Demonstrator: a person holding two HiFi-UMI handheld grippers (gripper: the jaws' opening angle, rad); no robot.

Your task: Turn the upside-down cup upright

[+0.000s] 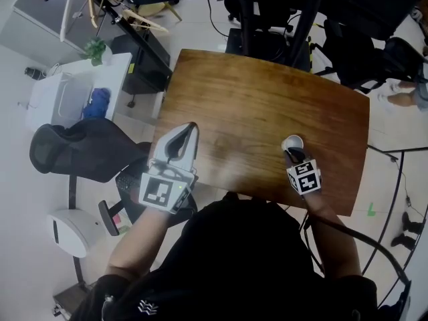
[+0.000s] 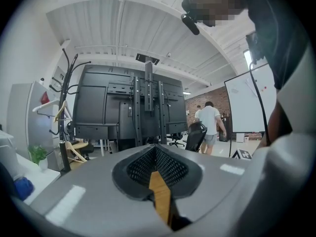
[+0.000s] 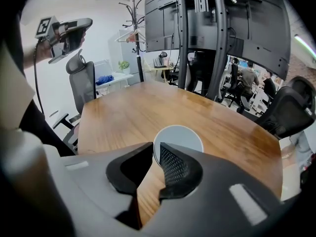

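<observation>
At the left edge of the wooden surface [image 1: 254, 99], the left claw [image 1: 190, 128] is held level with its jaws clenched together on nothing. Toward the right, near the front edge, the small white cup [image 1: 292, 142] stands on the surface, a pale round face with a bright rim turned upward; whether that is its mouth or its base cannot be told. The right claw [image 3: 154, 147] tilts down just behind it, its jaws released to a narrow gap at the cup's near rim.
</observation>
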